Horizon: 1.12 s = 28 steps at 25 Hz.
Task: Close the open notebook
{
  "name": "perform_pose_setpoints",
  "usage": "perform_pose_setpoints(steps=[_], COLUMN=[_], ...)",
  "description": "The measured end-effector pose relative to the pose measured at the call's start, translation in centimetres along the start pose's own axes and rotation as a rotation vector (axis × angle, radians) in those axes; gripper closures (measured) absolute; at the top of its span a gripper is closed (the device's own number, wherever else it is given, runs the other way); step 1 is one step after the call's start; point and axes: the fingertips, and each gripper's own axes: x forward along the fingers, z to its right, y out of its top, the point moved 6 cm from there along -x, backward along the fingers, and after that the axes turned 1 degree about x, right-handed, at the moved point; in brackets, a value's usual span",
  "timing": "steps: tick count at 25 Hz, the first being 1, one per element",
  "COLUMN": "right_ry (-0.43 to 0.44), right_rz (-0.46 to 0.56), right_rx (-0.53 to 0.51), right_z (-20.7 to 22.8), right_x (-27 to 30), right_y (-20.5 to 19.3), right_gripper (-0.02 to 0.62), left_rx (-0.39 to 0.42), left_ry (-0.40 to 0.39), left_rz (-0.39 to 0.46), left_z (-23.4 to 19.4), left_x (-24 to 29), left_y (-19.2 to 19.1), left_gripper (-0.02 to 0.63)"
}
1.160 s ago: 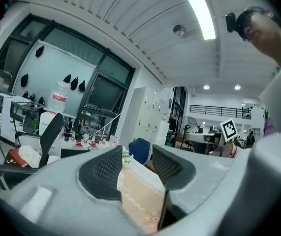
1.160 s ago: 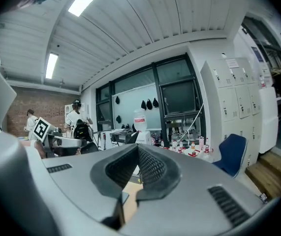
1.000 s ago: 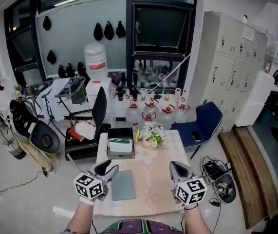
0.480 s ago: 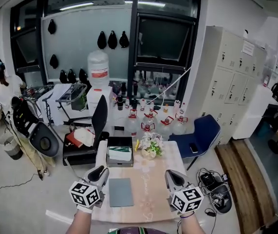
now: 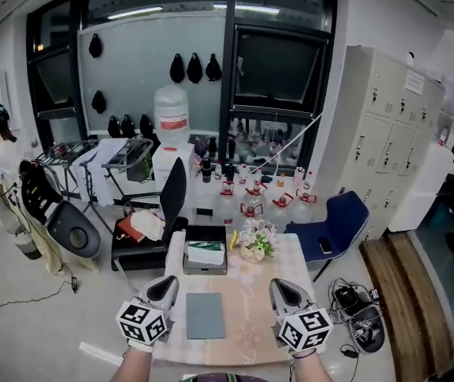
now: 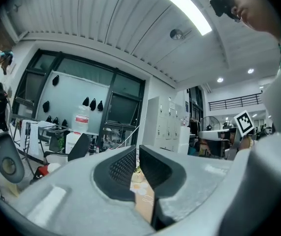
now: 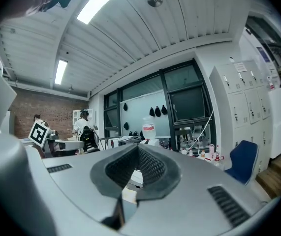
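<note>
The notebook is seen flat on the table, grey cover up, seemingly closed, between both grippers. The left gripper is closing its jaws on nothing; the right gripper is pressed together, empty. Both are best kept level and clear, so the cover isn't nudged.

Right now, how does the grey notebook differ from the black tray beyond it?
The notebook is grey and thin, the black tray deeper and walled. The notebook lies closed and bare; the tray holds a white-and-green item. The notebook lies in front, the tray behind it. Both sit on the table.
</note>
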Motion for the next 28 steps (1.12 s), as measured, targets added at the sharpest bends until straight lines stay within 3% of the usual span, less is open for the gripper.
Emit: perform_pose_setpoints(steps=[7, 14, 28], right_ry=[0.005, 0.019, 0.006], right_rz=[0.005, -0.006, -0.020], right_rx=[-0.010, -0.027, -0.031], right_z=[-0.6, -1.3, -1.7], right_x=[0.3, 0.5, -0.5], right_y=[0.2, -0.3, -0.5], right_gripper=[0.594, 0.594, 0.594], left_rx=[0.025, -0.028, -0.032], left_ry=[-0.020, -0.011, -0.013], left_rz=[0.013, 0.033, 0.034], left_z=[0.1, -0.6, -0.1], left_x=[-0.4, -0.8, -1.2], left_y=[0.3, 0.1, 0.0], left_gripper=[0.589, 0.589, 0.589])
